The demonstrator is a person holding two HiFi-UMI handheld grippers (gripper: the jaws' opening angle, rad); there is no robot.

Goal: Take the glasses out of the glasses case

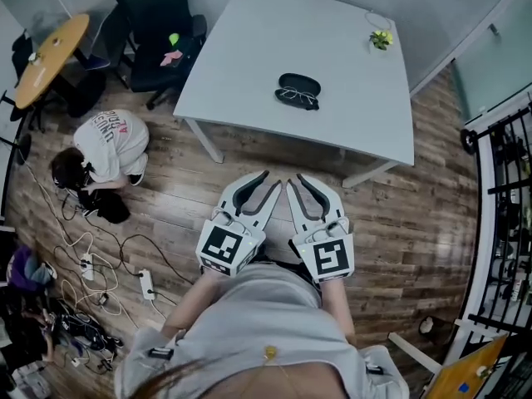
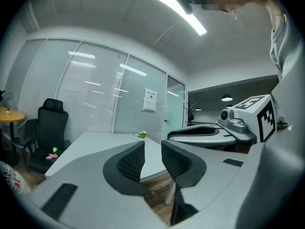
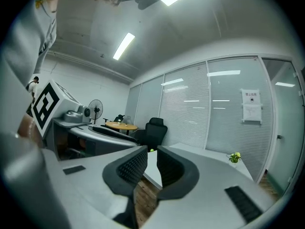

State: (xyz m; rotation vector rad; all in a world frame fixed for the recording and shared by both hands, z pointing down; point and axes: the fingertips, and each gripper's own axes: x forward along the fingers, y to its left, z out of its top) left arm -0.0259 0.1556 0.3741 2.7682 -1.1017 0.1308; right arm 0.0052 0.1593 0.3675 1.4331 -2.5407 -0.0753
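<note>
Two tools are held close to the person's body, side by side over the wooden floor point(image 1: 249, 152), well apart from the desk point(image 1: 332, 65). The left tool point(image 1: 270, 181) has a narrow gap between its jaws, with nothing in it. The right tool point(image 1: 295, 181) is just the same, a little bit apart and empty. The black glasses case point(image 1: 298, 82) lies near the middle of the white desk. The glasses point(image 1: 297, 96) lie at its near side, touching it; it is too small to tell if they sit inside. A little green plant point(image 1: 381, 38) stands at the far corner of the desk.
</note>
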